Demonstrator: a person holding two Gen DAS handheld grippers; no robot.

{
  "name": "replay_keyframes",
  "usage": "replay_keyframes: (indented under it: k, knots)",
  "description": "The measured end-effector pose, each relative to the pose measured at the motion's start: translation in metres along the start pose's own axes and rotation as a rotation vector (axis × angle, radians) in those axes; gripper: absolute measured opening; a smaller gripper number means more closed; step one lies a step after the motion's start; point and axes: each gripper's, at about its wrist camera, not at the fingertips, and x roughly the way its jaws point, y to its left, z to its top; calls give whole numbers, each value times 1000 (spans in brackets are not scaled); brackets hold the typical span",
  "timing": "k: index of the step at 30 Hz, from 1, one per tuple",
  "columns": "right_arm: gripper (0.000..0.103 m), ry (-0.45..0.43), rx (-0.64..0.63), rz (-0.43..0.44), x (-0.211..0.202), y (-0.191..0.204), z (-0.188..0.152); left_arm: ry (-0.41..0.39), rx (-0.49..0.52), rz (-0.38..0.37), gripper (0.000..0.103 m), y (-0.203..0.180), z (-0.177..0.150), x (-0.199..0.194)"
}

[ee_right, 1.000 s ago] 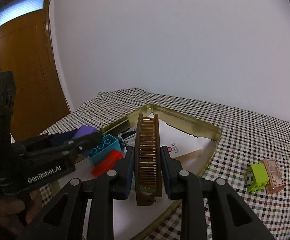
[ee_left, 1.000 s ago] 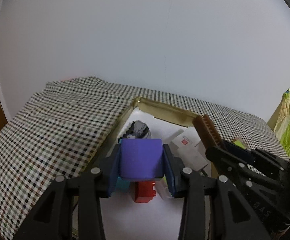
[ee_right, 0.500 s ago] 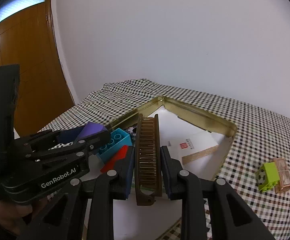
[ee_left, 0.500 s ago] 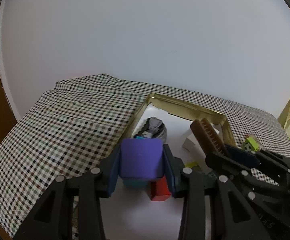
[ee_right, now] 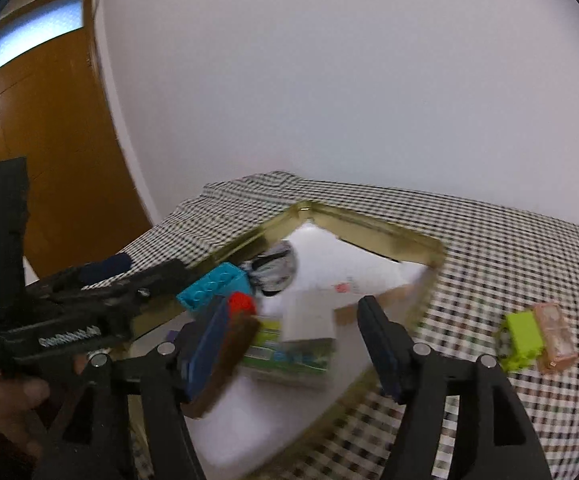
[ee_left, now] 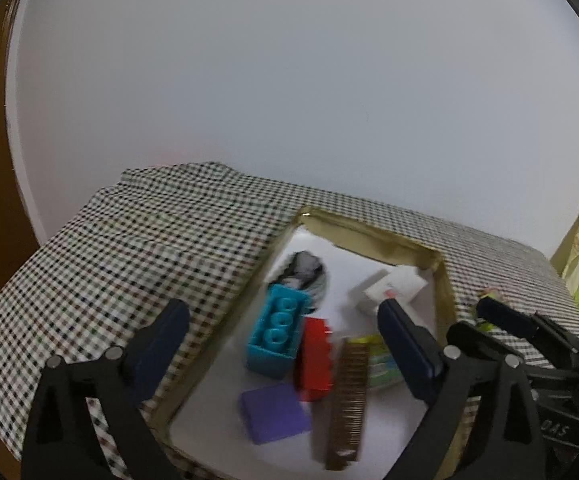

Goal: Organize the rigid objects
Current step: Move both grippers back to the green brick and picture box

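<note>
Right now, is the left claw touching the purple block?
Apart. In the left wrist view the left claw is open and the purple block lies loose in the tray.

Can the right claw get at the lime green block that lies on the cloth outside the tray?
Probably yes: the right claw is open and empty, and the lime green block lies on bare cloth with only the pink box touching its far side.

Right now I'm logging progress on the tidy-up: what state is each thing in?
Left gripper: open, empty.
Right gripper: open, empty.
Purple block: lying in tray.
Comb: lying flat in tray beside red brick.
Blue brick: in tray, studs up.
Tray: open.
Green block: outside the tray, on the cloth.
</note>
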Motion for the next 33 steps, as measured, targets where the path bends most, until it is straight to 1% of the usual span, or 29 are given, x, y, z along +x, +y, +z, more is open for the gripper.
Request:
replay_keyframes:
  k: [2, 5, 6, 7, 8, 11, 13, 15, 18, 20, 22, 24, 26, 28, 32, 33]
  knots:
    - [70, 0, 13, -16, -5, -11, -3, -5, 13, -17, 97, -13, -1, -1]
    - [72, -5, 17, -93, -11, -35, -11, -1, 32, -57, 97, -38, -5, -2]
    - [72, -10, 22, -122, -18, -45, -14, 1, 50, -71, 97, -52, -7, -1]
    - [72, -13, 31, -146, -24, -55, -16, 1, 60, -78, 100, -60, -8, 0]
    - [72, -12, 48, -173, -28, -67, -19, 0, 74, -89, 102, -72, -9, 0]
    - [72, -17, 133, -254, -42, -112, -25, -3, 126, -126, 102, -111, -15, 4]
    - [72, -23, 172, -300, -50, -131, -27, 2, 160, -135, 102, -131, -17, 9]
    - [72, -18, 203, -353, -55, -152, -27, 18, 211, -137, 102, -159, -20, 20]
    - [72, -5, 225, -409, -59, -171, -28, 64, 240, -139, 102, -186, -24, 38]
    - [72, 6, 247, -435, -59, -183, -28, 87, 259, -129, 101, -203, -27, 51]
    - [73, 16, 270, -447, -59, -192, -29, 101, 273, -108, 97, -217, -27, 63]
    - [73, 25, 297, -461, -57, -202, -32, 125, 275, -105, 96, -227, -27, 74]
    - [76, 26, 317, -464, -57, -209, -33, 147, 264, -101, 88, -234, -25, 86]
    - [76, 38, 352, -475, -56, -218, -36, 175, 265, -92, 84, -241, -24, 101]
    - [78, 9, 415, -474, -62, -231, -41, 205, 259, -76, 85, -246, -28, 117]
    - [78, -3, 446, -474, -68, -236, -45, 201, 250, -89, 85, -247, -28, 119]
